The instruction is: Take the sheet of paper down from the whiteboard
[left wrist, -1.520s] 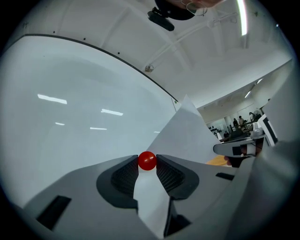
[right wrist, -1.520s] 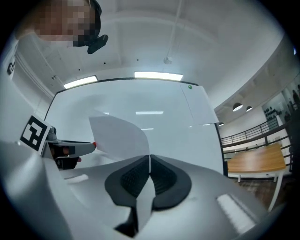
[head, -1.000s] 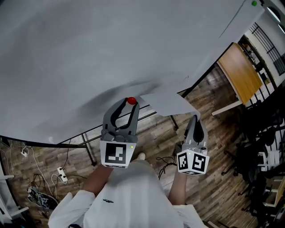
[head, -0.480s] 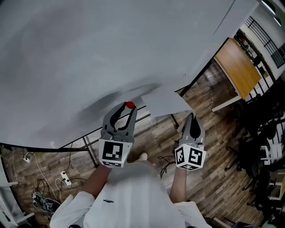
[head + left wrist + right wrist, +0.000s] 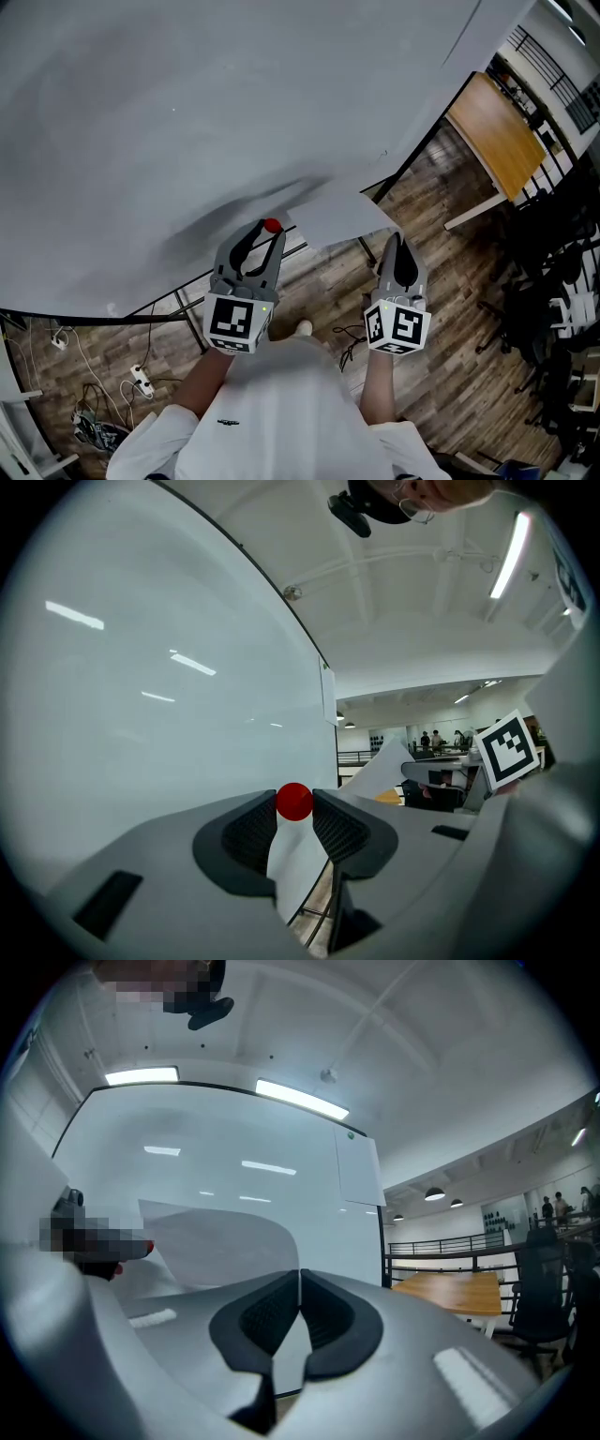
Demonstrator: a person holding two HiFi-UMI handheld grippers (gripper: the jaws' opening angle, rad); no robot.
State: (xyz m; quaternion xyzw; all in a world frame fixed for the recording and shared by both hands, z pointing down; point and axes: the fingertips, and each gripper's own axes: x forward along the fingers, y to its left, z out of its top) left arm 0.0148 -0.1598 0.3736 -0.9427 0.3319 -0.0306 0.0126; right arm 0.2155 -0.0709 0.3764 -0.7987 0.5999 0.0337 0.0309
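The white sheet of paper [image 5: 334, 215] hangs free of the whiteboard [image 5: 187, 103], curling up from my right gripper [image 5: 395, 240], which is shut on its lower edge. In the right gripper view the paper [image 5: 212, 1239] bows leftward from the closed jaws of the right gripper [image 5: 299, 1282]. My left gripper [image 5: 268, 231] grips a small red round magnet [image 5: 272, 225] at its tips, just off the board's lower edge. From the left gripper view the magnet [image 5: 294, 802] sits between the pads, with the paper [image 5: 298, 860] behind it.
The whiteboard's black stand legs [image 5: 187, 323] are below the grippers. Cables and a power strip [image 5: 139, 377] lie on the wood floor at lower left. A wooden table [image 5: 491, 137] stands at right, with dark chairs [image 5: 553, 319] beyond it.
The left gripper with the red magnet has dropped a little away from the board. The right gripper and the paper have shifted slightly left with it.
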